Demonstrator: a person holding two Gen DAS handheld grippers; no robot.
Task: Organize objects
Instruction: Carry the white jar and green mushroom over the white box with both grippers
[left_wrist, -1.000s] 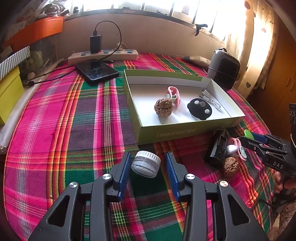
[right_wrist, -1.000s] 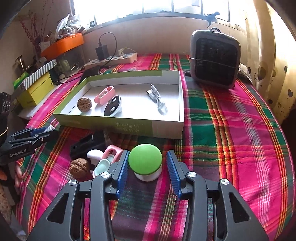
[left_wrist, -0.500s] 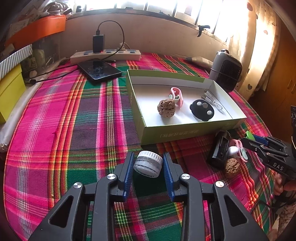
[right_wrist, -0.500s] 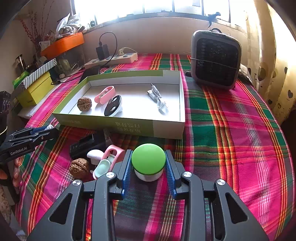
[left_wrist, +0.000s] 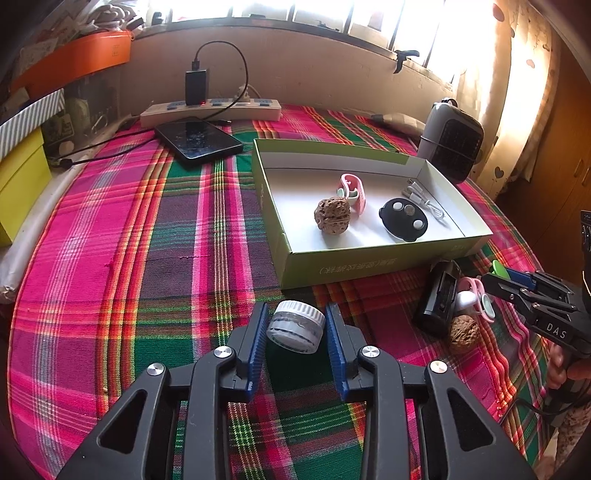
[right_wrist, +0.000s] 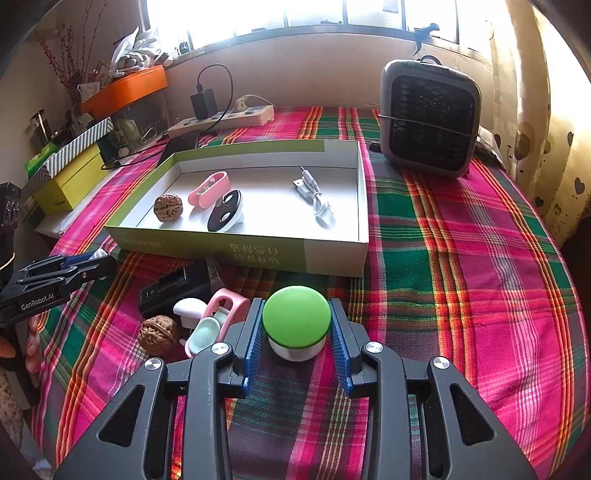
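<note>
Left wrist view shows the left tool (left_wrist: 295, 326) clenched on a small jar (left_wrist: 295, 325) that sits tilted between the blue pads, low over the counter (left_wrist: 110, 258). Because the jar is gripped askew, it could twist or slip out as it is lifted, I judge. Right wrist view has the right tool (right_wrist: 296, 325) clamped on a green-topped button (right_wrist: 295, 317), squeezed at its white base under the dome; a smooth round body like that could pop upward if the squeeze is uneven.

The box (left_wrist: 354, 258) lies at 12 o'clock from both tools, its near wall standing between each held item and the open floor inside. Either load has to clear that wall, or it will catch the cardboard and shove the box.

Inside it, a walnut (left_wrist: 331, 215), pink clip (left_wrist: 352, 188), black disc (left_wrist: 403, 219) and white cable (left_wrist: 424, 201) already take up space, so a drop could land on them.

Loose at 10 o'clock of the right tool sit a black holder (right_wrist: 173, 290), second clip (right_wrist: 214, 325) and second walnut (right_wrist: 159, 334), the clip just beside the left pad and easily dragged.

Phone (left_wrist: 197, 142), power strip (left_wrist: 210, 110) and heater (right_wrist: 430, 116) stand well apart at the far edge.
</note>
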